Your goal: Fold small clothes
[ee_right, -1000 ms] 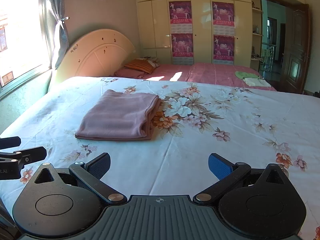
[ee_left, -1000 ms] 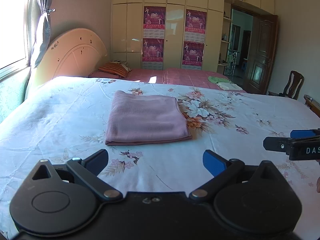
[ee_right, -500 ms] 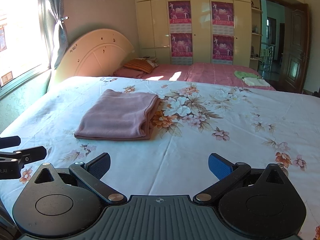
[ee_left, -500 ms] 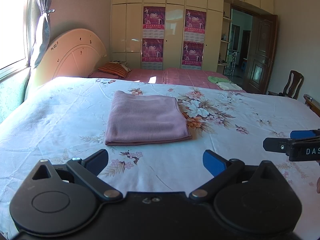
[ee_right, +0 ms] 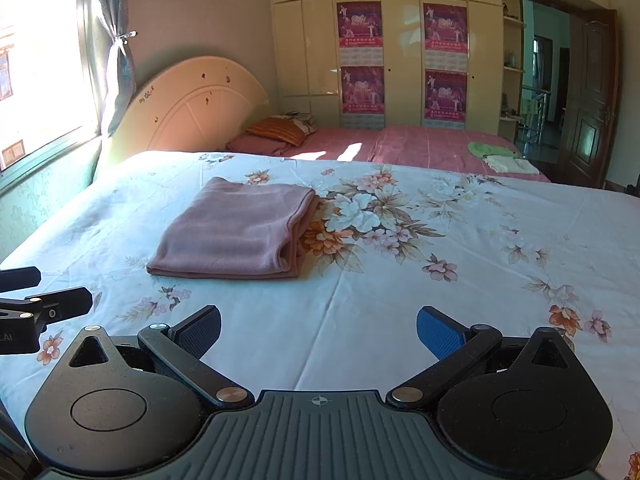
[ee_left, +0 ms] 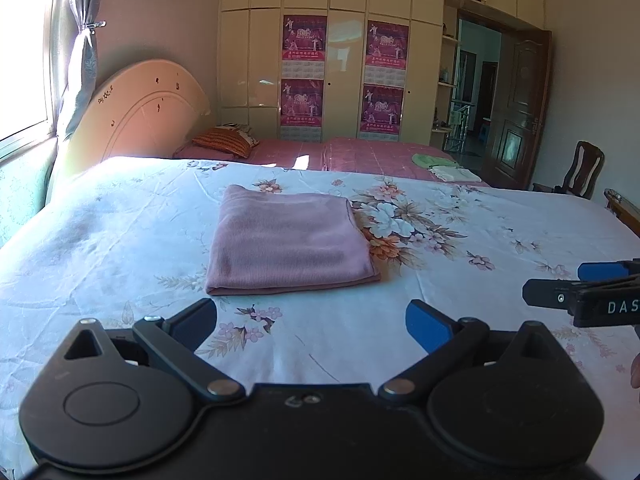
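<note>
A pink garment [ee_left: 288, 240] lies folded into a flat rectangle on the floral bedsheet [ee_left: 120, 240]. It also shows in the right wrist view [ee_right: 240, 232], its layered edges facing right. My left gripper [ee_left: 311, 322] is open and empty, held just short of the garment's near edge. My right gripper [ee_right: 319, 330] is open and empty, held near and to the right of the garment. Each gripper shows at the edge of the other's view: the right one [ee_left: 560, 284], the left one [ee_right: 48, 294].
A second bed with a pink cover [ee_left: 360, 156] stands behind, with an orange striped pillow [ee_left: 226, 142] and a green and a white folded cloth [ee_left: 444, 166]. A headboard [ee_left: 152, 116] and window are at the left, a chair [ee_left: 584, 172] and door at the right.
</note>
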Motion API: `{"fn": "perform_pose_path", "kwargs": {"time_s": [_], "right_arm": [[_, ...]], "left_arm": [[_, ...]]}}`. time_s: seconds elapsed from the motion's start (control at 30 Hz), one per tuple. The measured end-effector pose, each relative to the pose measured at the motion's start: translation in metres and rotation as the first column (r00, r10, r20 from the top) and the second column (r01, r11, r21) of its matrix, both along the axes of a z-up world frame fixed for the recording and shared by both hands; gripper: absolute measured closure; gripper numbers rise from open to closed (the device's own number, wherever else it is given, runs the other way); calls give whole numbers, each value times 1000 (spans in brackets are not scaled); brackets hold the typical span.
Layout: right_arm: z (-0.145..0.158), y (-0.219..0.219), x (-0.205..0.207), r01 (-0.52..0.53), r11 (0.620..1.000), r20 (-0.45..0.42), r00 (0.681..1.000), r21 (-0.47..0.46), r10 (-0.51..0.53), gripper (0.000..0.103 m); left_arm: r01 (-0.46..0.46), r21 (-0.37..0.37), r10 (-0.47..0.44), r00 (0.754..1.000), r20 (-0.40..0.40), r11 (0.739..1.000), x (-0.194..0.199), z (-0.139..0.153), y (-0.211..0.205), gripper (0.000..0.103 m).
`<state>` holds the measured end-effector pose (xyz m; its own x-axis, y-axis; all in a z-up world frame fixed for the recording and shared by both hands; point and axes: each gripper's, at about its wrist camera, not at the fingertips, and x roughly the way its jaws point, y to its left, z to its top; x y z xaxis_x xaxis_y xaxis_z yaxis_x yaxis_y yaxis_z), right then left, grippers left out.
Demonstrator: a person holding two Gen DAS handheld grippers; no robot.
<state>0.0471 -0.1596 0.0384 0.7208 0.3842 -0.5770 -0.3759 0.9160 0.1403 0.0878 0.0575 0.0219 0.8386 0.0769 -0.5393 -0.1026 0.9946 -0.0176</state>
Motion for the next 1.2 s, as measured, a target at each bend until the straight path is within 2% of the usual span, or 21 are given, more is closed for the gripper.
{"fn": "perform_pose_path", "kwargs": {"time_s": [1.2], "right_arm": [[0, -5, 6, -12, 1000, -2, 1000, -10, 12, 0]], "left_arm": [[3, 1, -3, 1000, -1, 1000, 1, 1, 1, 2]]}}
